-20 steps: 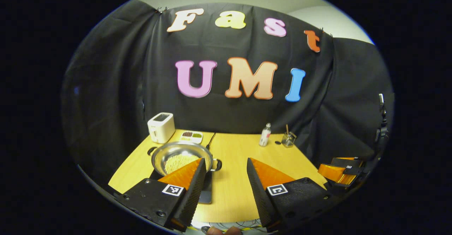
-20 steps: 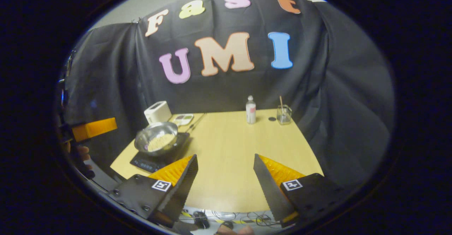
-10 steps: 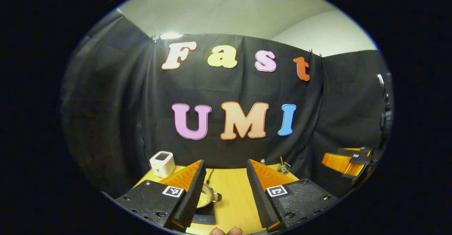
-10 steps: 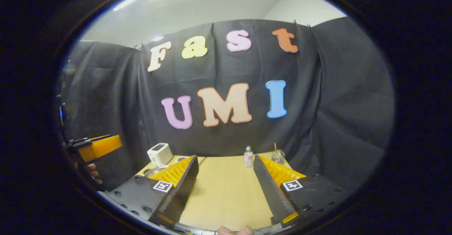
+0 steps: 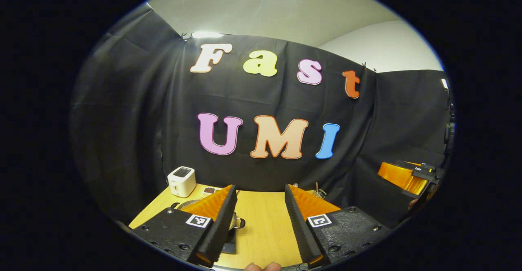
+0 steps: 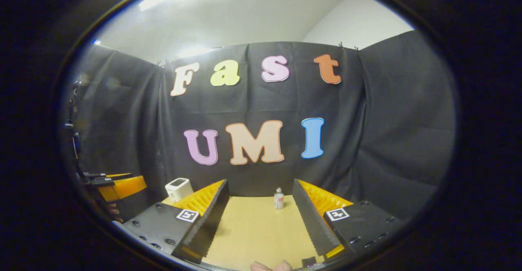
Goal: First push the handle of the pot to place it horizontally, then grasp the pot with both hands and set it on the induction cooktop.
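Nearest the left gripper (image 5: 257, 216), its 2 ribbed orange-and-black fingers gape wide, gripping nothing; behind its left finger sits the round steel pot (image 5: 234, 221) on the flat black cooktop (image 5: 229, 246), white toaster (image 5: 181, 181) beyond. Right gripper (image 6: 260, 216) likewise wide, empty, over the wooden table (image 6: 257, 230)

Open left hand-held gripper (image 5: 257, 218) above pot (image 5: 235, 221).

The table (image 6: 253, 230) is pale wood-look, smooth with a soft sheen. The pot (image 5: 234, 221), near its left edge, is shiny bare metal with a black handle. The toaster (image 5: 181, 181) at the far left corner is glossy white plastic. The left gripper (image 5: 257, 212) has matt black ribbed pads backed by orange plastic. The booth wall (image 6: 387, 132) is matt black creased cloth.
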